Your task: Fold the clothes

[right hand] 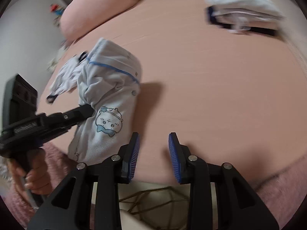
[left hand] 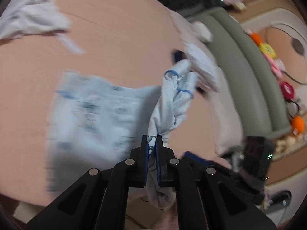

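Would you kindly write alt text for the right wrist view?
The right claw hangs open and empty over a pink bed. At left, the left claw grips a pale blue cartoon-print garment; folded clothes lie far right.

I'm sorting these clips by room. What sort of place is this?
Probably a bedroom: a bed with a pink sheet and pink pillow, and folded clothes stacked on it.

- The bed sheet (right hand: 211,80) is plain salmon pink.
- The pillow (right hand: 99,5) is a matching pink.
- The pyjama top (right hand: 107,103) is pale blue-white, with blue piping and a cartoon animal print in light blue.
- The left gripper (left hand: 152,145) and the right gripper (right hand: 153,157) are black with blue pads (right hand: 134,157).
- The folded pile (right hand: 243,11) is white over navy.
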Demonstrator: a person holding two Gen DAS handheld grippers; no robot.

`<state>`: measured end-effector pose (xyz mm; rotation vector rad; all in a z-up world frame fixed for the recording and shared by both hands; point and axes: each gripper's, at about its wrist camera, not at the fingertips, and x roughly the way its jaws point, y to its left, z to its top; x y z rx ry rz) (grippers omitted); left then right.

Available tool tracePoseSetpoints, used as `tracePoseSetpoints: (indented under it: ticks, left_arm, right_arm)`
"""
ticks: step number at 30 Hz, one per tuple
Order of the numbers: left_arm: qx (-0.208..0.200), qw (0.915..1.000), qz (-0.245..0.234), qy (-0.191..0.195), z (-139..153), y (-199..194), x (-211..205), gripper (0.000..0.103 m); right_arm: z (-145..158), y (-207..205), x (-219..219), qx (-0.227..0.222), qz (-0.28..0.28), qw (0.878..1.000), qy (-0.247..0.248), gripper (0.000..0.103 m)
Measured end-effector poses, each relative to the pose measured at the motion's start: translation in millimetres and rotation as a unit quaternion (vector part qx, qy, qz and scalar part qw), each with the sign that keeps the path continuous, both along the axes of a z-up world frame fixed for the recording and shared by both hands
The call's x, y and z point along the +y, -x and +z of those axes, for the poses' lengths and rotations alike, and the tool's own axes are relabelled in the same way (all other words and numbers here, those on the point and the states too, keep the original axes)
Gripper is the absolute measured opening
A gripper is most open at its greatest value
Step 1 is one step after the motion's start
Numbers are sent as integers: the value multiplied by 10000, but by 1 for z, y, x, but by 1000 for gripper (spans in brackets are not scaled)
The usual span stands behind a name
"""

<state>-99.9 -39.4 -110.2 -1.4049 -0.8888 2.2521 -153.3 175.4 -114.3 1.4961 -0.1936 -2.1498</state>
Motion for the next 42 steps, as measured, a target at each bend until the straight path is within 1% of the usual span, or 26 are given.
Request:
tracePoseSetpoints:
  ticks: [2,4,6,7,8,9,12,14,15,16,19,20,22,24,26,28,30,32,33,34,35,36,37,38,41,42]
  left_arm:
    - [-12,9992,370,-158,-10,-8,-20,7]
    - [-113,9982,476,-349,-20,-12,-28,9]
    - [-246,9975,366,-557,-28,-11,-29,31]
    - [-314,9969,287,-658,-32,-11,-28,48]
    - [-351,9963,189,-758,-34,-11,-26,52]
    - [-340,9961,63,-817,-34,-11,-21,52]
    - [-274,9967,-247,-730,-28,-11,-6,54]
    - [-139,9979,-333,-534,-20,-13,0,52]
    - [-99,9992,-337,-174,-17,-14,4,39]
    - [-93,9993,-317,196,-13,-14,7,7]
    - [-88,9973,-58,722,1,-19,4,7]
    - [-55,9969,-27,790,6,-22,2,6]
    - [10,9957,35,926,16,-28,-1,6]
    - [60,9942,81,1073,24,-33,-4,6]
    - [17,9919,71,1267,17,-35,-9,7]
    - [-170,9889,103,1472,0,-34,-16,7]
    - [-479,9850,118,1653,-24,-29,-32,9]
    - [-664,9858,127,1539,-37,-25,-35,10]
    - [-653,9872,137,1446,-34,-26,-38,10]
    - [-625,9883,142,1383,-29,-27,-41,13]
    - [-545,9886,194,1388,-21,-29,-46,18]
    - [-413,9882,252,1451,-12,-33,-50,20]
    - [-280,9872,262,1546,-4,-38,-53,21]
    - [-252,9858,237,1645,2,-41,-52,21]
    - [-479,9802,89,1918,9,-47,-43,21]
    - [-517,9781,22,2015,10,-49,-39,21]
  right_arm:
    - [-11,3,-19,-191,109,9998,-39,32]
    - [-25,1,-35,-434,148,9989,-94,32]
    - [-32,-2,-39,-516,54,9986,38,32]
    - [-34,-4,-39,-530,34,9986,78,32]
    - [-36,-6,-39,-544,14,9985,117,32]
    - [-38,-8,-38,-555,-5,9983,158,32]
    - [-39,-5,-28,-594,-75,9976,353,32]
    - [-40,-3,-22,-654,-81,9967,480,32]
    - [-40,-1,-29,-603,-45,9973,423,32]
    - [-39,1,-35,-553,-10,9978,372,32]
    - [-29,0,-36,-480,-46,9977,482,32]
    - [-24,0,-34,-450,-94,9976,524,32]
    - [-9,-10,-26,-209,-52,9984,515,32]
    - [3,-25,-39,7,140,9989,457,32]
    - [3,-28,-59,55,483,9982,356,32]
    - [5,-33,-54,74,678,9972,301,32]
    - [4,-40,-48,89,815,9964,203,32]
    - [-9,-39,-63,51,839,9964,-83,32]
    - [-17,-38,-69,4,845,9960,-283,32]
    - [-26,-36,-69,-91,769,9946,-693,31]
    - [-33,-34,-69,-176,692,9919,-1050,31]
    - [-33,-32,-64,-188,614,9935,-943,30]
    - [-27,-30,-54,-217,546,9960,-675,30]
    - [-22,-28,-45,-235,479,9977,-414,30]
    - [1,-25,-38,1,379,9992,150,31]
    - [3,-23,-42,-95,576,9977,351,31]
